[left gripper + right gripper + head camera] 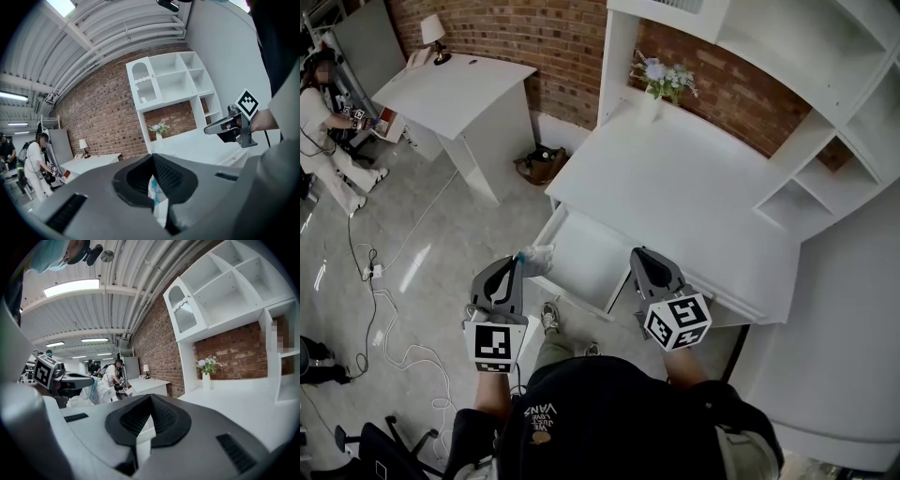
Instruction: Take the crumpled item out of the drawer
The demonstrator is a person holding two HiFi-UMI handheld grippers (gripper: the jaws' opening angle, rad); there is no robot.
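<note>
One wad (538, 259) in left hand-held gripper (518, 266)

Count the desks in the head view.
2: near desk with the open drawer, centre right; far desk with a lamp, upper left. Others may be out of frame.

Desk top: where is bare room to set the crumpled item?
The desk top is bare from the vase at its back to the shelf cubbies on the right. The open drawer looks empty. Crowded only beside the vase.
</note>
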